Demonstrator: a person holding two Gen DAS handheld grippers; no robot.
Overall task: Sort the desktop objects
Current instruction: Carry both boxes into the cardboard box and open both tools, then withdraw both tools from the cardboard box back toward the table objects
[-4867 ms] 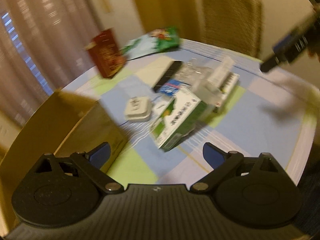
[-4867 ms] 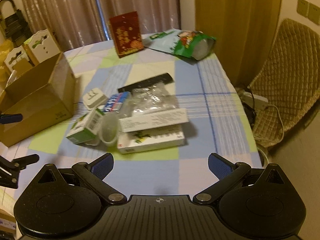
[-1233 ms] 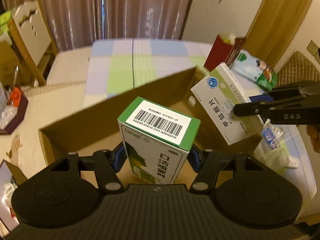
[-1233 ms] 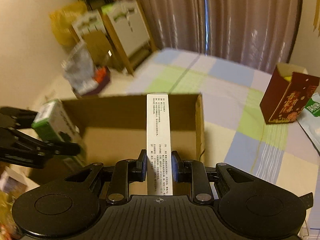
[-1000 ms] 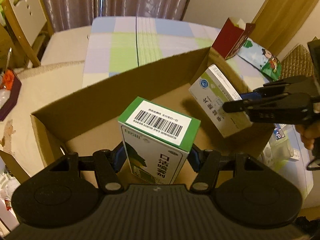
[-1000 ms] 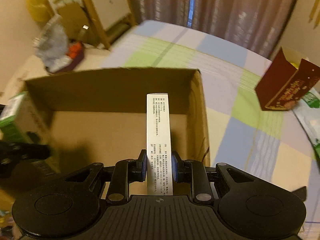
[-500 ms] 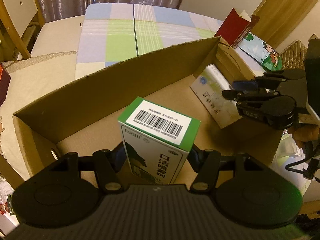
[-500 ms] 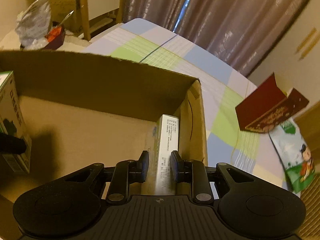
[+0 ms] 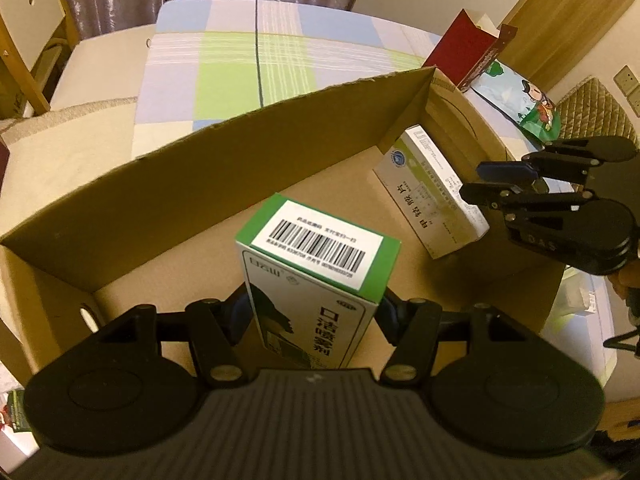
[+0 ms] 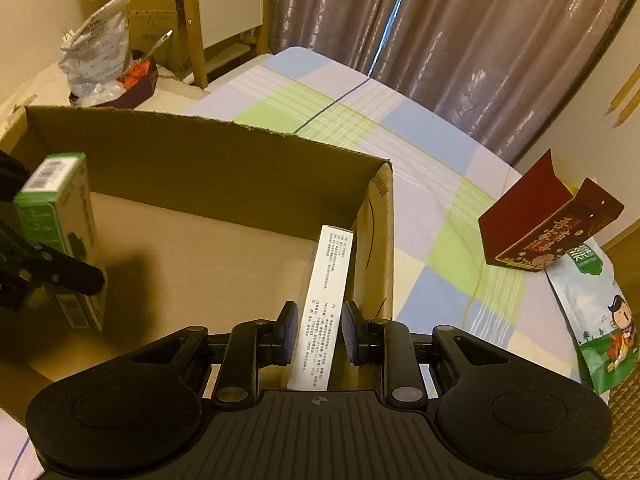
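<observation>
Checked tablecloth (image 10: 440,208), curtains (image 10: 460,40) behind, cardboard box (image 9: 200,184)

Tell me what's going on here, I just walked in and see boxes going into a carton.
A person is sorting small boxes into the open cardboard carton with two tools. The left hand-held gripper is shut on the green and white box, held upright inside the carton. The right hand-held gripper has its fingers apart on either side of the slim white box, which stands on edge, leaning at the carton's right wall. A red box and snack bag sit on the table.
</observation>
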